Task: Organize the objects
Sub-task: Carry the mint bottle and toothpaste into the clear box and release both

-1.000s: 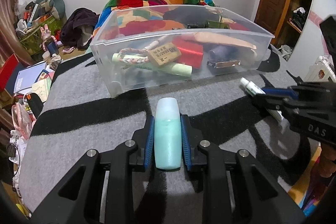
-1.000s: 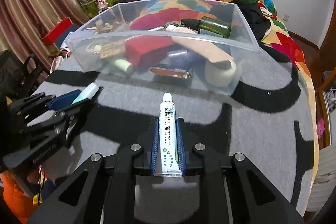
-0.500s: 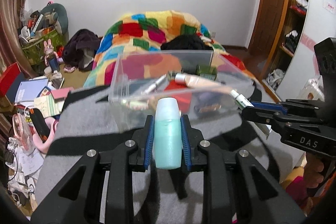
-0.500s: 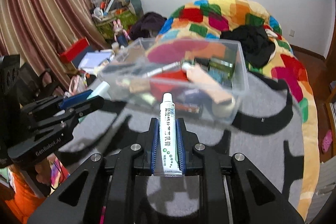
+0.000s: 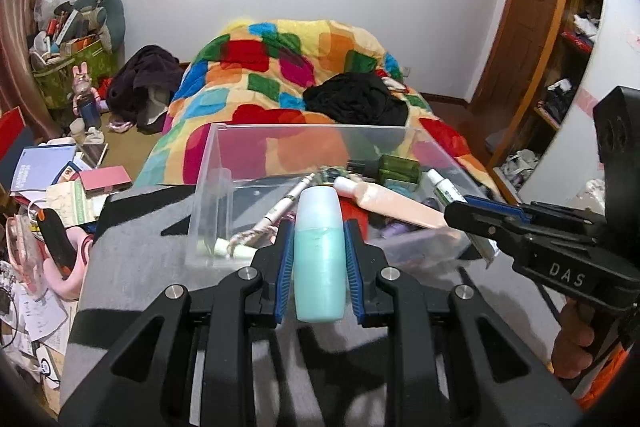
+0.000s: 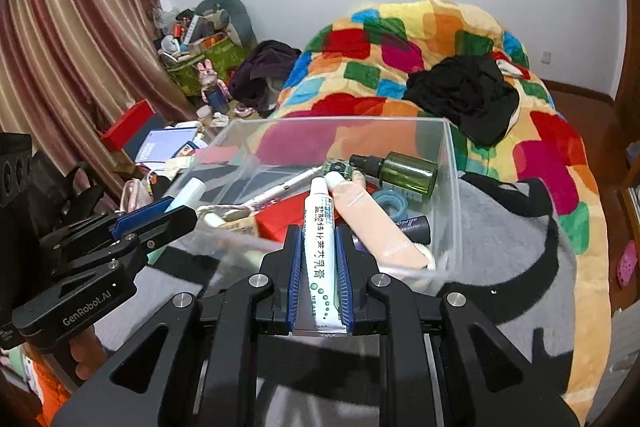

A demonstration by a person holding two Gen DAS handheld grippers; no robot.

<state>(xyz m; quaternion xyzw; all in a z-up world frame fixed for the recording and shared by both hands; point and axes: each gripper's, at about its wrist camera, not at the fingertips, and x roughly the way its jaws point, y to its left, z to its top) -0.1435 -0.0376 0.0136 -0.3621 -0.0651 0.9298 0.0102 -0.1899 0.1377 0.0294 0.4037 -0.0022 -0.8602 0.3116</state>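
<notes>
My left gripper [image 5: 319, 227] is shut on a pale turquoise bottle [image 5: 319, 259] with a frosted cap, held in the air over the near wall of the clear plastic bin [image 5: 212, 187]. My right gripper [image 6: 319, 231] is shut on a white ointment tube [image 6: 319, 243] with green print, its cap pointing over the bin [image 6: 452, 187]. Each gripper shows in the other's view: the right one [image 5: 456, 211] at the right, the left one [image 6: 188, 211] at the left. Inside the bin lie a peach tube [image 6: 376, 223], a green spray bottle [image 6: 400, 169], a white pen and a red box.
The bin rests on a grey and black blanket [image 5: 140, 227] at the foot of a bed with a colourful patchwork quilt [image 5: 288, 67]. Black clothing [image 6: 460, 95] lies on the quilt. Books, boxes and clutter [image 5: 48, 179] cover the floor at left. A wooden door and shelves stand at right.
Both grippers have risen with their loads and moved toward the bin. The bin, seen from the side a second ago, now shows from above with its contents beyond the fingertips.
</notes>
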